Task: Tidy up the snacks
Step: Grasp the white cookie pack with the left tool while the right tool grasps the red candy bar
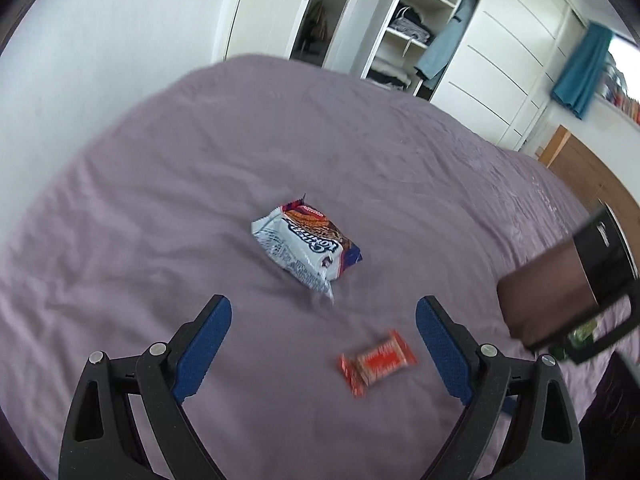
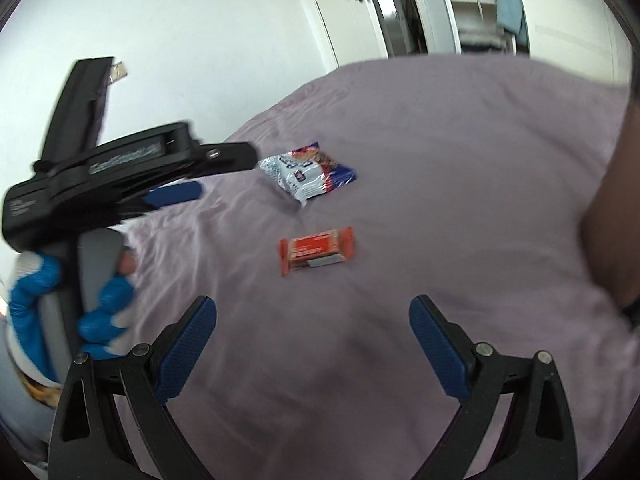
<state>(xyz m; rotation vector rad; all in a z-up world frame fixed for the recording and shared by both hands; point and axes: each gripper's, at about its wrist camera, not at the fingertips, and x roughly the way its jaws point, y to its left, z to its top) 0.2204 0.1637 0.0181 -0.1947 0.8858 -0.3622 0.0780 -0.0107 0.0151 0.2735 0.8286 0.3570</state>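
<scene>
Two snacks lie on the lilac bed sheet (image 1: 160,184). A white and blue snack packet (image 1: 306,244) (image 2: 308,174) lies near the middle. A small orange bar (image 1: 376,360) (image 2: 316,250) lies a little nearer to me. My left gripper (image 1: 324,302) is open and empty above the sheet; the orange bar shows low between its blue pads, near the right one. In the right wrist view the left gripper (image 2: 228,172) comes in from the left, held by a blue-gloved hand (image 2: 108,300). My right gripper (image 2: 312,302) is open and empty, just short of the orange bar.
A white wardrobe (image 1: 420,28) with open shelves and hanging clothes stands beyond the bed. A teal curtain (image 1: 582,68) and wooden floor (image 1: 580,164) are at the right. A bare forearm (image 1: 536,300) reaches in from the right. A white wall (image 2: 180,40) runs along the left.
</scene>
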